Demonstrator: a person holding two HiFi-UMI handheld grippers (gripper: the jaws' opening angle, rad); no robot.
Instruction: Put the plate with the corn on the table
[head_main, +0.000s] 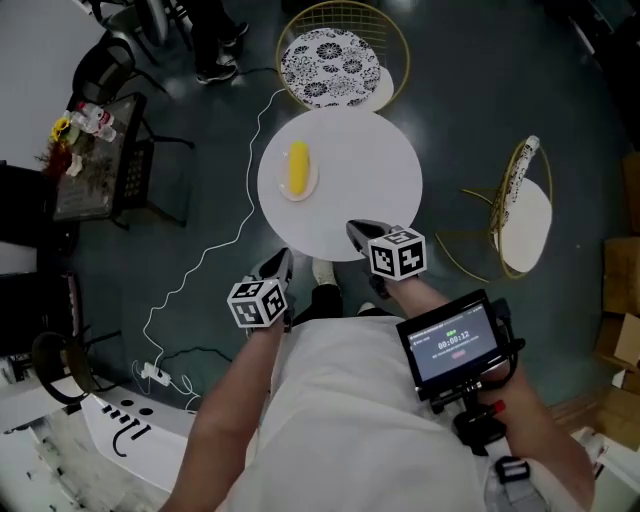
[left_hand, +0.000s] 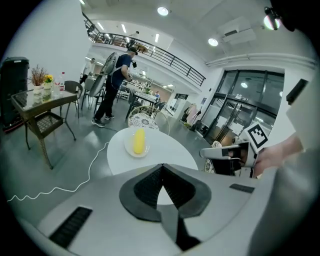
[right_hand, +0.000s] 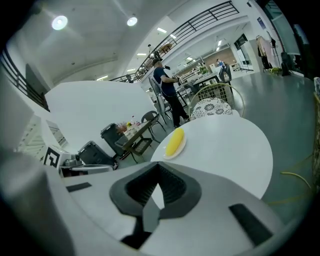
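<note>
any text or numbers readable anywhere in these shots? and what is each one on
"00:00:12": on the screen by the right arm, as best it reads.
Other print on that screen: too small to read.
Cubes: black-and-white square patterns only, no letters.
Black marks on the white board at lower left: not legible as words.
Both gripper views: no readable text.

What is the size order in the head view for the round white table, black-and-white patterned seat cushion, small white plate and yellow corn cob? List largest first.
1. Round white table
2. Black-and-white patterned seat cushion, though it sits lower, farther from the camera
3. Small white plate
4. Yellow corn cob
</note>
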